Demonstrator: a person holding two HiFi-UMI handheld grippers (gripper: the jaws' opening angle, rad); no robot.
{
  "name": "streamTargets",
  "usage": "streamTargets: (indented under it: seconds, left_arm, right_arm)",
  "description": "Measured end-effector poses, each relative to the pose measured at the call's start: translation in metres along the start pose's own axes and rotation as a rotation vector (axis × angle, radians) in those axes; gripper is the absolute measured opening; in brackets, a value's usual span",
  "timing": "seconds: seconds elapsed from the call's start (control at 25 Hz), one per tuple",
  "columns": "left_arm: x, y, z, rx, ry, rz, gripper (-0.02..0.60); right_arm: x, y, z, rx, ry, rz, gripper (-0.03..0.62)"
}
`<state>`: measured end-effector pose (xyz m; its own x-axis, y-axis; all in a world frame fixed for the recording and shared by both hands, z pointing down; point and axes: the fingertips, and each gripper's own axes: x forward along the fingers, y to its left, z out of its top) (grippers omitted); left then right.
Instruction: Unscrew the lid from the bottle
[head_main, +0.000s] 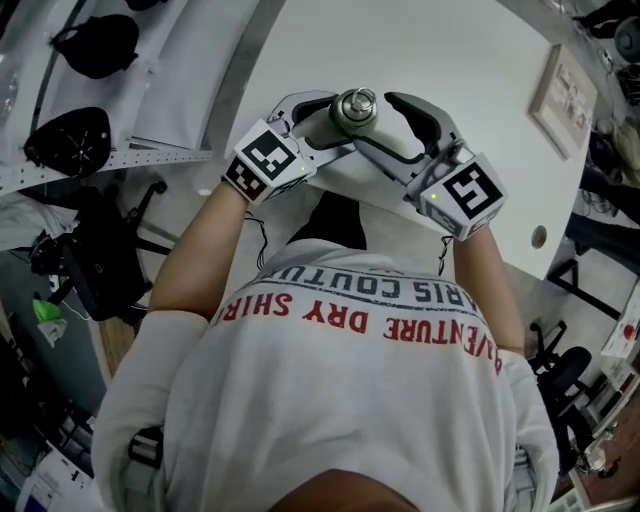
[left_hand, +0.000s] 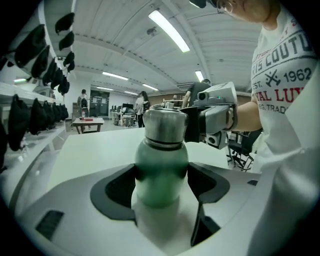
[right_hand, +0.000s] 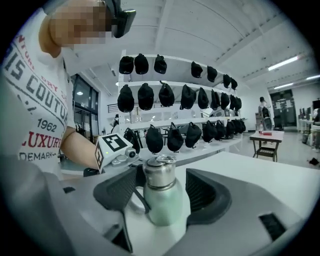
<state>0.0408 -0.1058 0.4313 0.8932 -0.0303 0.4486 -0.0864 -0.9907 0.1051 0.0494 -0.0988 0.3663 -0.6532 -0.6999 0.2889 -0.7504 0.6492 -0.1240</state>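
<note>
A bottle with a rounded matte-green metal body and a pale lower part stood upright close to the near edge of the white tabletop, just in front of the person's chest. Its brushed-steel cylindrical lid sat on the neck, with a thin dark seam between steel and green, and a small metal ring lay on the lid's top. From the head view the lid showed as a shiny round disc between the two tools. Whether the base rested on the tabletop could not be told.

The left gripper came in from the left and was clenched on the bottle's green shoulder, its dark pads pressing both sides of the body. The right gripper came in from the right with its jaws spread wide. The lid stood between them, and clear space showed beside it on the right, so nothing was grasped. The two grippers' marker cubes sat well apart, at either side of the bottle.
</note>
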Motion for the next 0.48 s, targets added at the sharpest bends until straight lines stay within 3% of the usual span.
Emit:
streamTargets:
  seconds: [0.24,0.48]
  left_arm:
    - [0.0,0.0,-0.002,-0.085,-0.04,0.17,0.344]
    - [-0.001,0.0,-0.001,-0.121,-0.072,0.258,0.344]
  right_arm:
    - [0.004,0.007,-0.003,0.02,0.024,-0.121,0.298]
    - [0.01,0.009,0.002,0.016,0.031,-0.185,0.296]
